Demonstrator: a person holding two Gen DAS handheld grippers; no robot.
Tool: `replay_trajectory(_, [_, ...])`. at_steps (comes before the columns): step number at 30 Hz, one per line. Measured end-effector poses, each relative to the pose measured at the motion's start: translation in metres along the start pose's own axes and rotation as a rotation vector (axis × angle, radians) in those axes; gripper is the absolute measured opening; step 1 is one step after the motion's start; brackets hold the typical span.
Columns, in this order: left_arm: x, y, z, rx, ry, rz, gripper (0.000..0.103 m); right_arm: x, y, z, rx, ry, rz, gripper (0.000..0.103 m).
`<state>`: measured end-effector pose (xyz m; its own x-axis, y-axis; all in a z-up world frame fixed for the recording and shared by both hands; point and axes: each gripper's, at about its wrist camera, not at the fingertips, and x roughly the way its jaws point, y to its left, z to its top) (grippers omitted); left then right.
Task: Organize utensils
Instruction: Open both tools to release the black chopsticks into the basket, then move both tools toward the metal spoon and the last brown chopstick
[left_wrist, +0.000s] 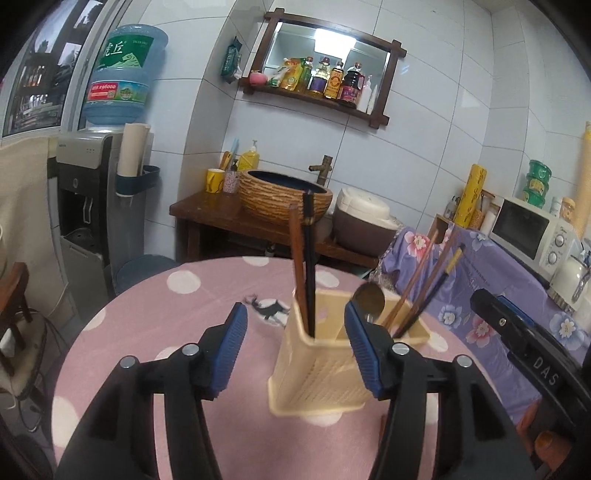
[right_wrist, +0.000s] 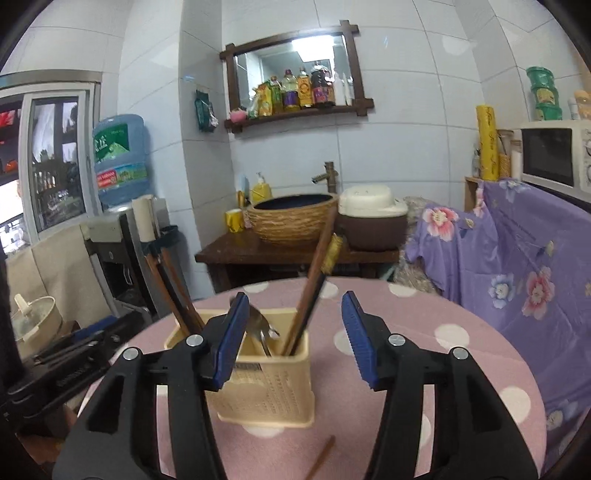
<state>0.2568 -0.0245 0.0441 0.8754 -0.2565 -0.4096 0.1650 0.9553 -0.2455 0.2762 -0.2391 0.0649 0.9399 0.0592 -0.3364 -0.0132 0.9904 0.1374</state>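
Left gripper: my left gripper (left_wrist: 295, 347) hangs over the table with its blue pads spread apart and nothing between them pressed; the holder shows through the gap.
Right gripper: my right gripper (right_wrist: 293, 341) is likewise spread wide, gripping nothing (its left pad overlaps the holder's rim in the view, but I cannot tell whether it touches).
Holder: a cream slotted holder (left_wrist: 317, 373) stands upright on the table, just ahead of both grippers.
Left compartment: a brown chopstick and a black one (left_wrist: 308, 266) stand nearly upright in it, side by side.
Right compartment: more chopsticks (left_wrist: 424, 284) lean out to the right, one with a yellow band near its top.
Spoon: a metal spoon (left_wrist: 369, 299) sits bowl-up in the holder, between the two groups of chopsticks.
Loose chopstick: one brown chopstick (right_wrist: 321, 456) lies on the table, apart from the holder, between my right gripper's fingers in the right wrist view.
Table: a round table (left_wrist: 147, 332) under a pink cloth with white dots.
Backdrop: a woven basin (left_wrist: 284, 195) on a dark wooden stand by the tiled wall.
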Motion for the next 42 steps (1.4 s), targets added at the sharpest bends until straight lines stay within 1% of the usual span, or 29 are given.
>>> replay_trajectory(1, [-0.005, 0.002, -0.007, 0.0, 0.018, 0.002, 0.065, -0.003, -0.003, -0.007, 0.013, 0.032, -0.005, 0.067])
replay_trajectory(2, [-0.009, 0.006, -0.015, -0.003, 0.036, 0.004, 0.07, -0.005, -0.006, -0.014, 0.025, 0.063, -0.011, 0.069])
replay_trajectory(4, [-0.017, 0.011, -0.03, -0.004, 0.058, 0.007, 0.072, -0.009, -0.01, -0.03, 0.034, 0.121, -0.027, 0.069])
replay_trajectory(7, [-0.027, 0.017, -0.057, 0.018, 0.098, 0.059, 0.075, -0.014, -0.009, -0.061, -0.002, 0.2, -0.061, 0.069])
replay_trajectory(10, [-0.029, 0.025, -0.081, 0.025, 0.143, 0.1, 0.076, -0.016, -0.009, -0.094, 0.005, 0.296, -0.067, 0.069])
replay_trajectory(13, [-0.029, 0.033, -0.098, 0.009, 0.204, 0.117, 0.076, -0.018, -0.004, -0.123, 0.001, 0.379, -0.077, 0.069])
replay_trajectory(14, [-0.029, 0.034, -0.102, 0.01, 0.21, 0.117, 0.076, -0.019, -0.002, -0.13, -0.005, 0.397, -0.082, 0.069])
replay_trajectory(16, [-0.031, 0.034, -0.106, 0.034, 0.211, 0.14, 0.077, -0.022, 0.0, -0.139, -0.004, 0.412, -0.092, 0.072])
replay_trajectory(19, [-0.037, 0.034, -0.108, 0.059, 0.198, 0.158, 0.083, -0.029, 0.003, -0.149, -0.001, 0.416, -0.087, 0.076])
replay_trajectory(22, [-0.04, 0.036, -0.113, 0.065, 0.202, 0.159, 0.086, -0.031, 0.006, -0.156, -0.016, 0.428, -0.109, 0.076])
replay_trajectory(24, [-0.041, 0.038, -0.117, 0.078, 0.208, 0.182, 0.087, -0.031, 0.005, -0.16, -0.009, 0.445, -0.113, 0.076])
replay_trajectory(29, [-0.047, 0.049, -0.123, 0.045, 0.215, 0.193, 0.091, -0.032, 0.002, -0.167, -0.007, 0.463, -0.135, 0.076])
replay_trajectory(33, [-0.048, 0.047, -0.12, 0.074, 0.207, 0.221, 0.091, -0.028, 0.008, -0.17, -0.01, 0.49, -0.118, 0.076])
replay_trajectory(36, [-0.05, 0.043, -0.12, 0.099, 0.201, 0.211, 0.091, -0.023, 0.023, -0.174, -0.057, 0.519, -0.117, 0.076])
replay_trajectory(38, [-0.05, 0.041, -0.122, 0.104, 0.207, 0.2, 0.091, -0.021, 0.031, -0.179, -0.066, 0.544, -0.099, 0.075])
replay_trajectory(42, [-0.049, 0.036, -0.124, 0.109, 0.216, 0.184, 0.091, -0.019, 0.041, -0.189, -0.108, 0.581, -0.116, 0.068])
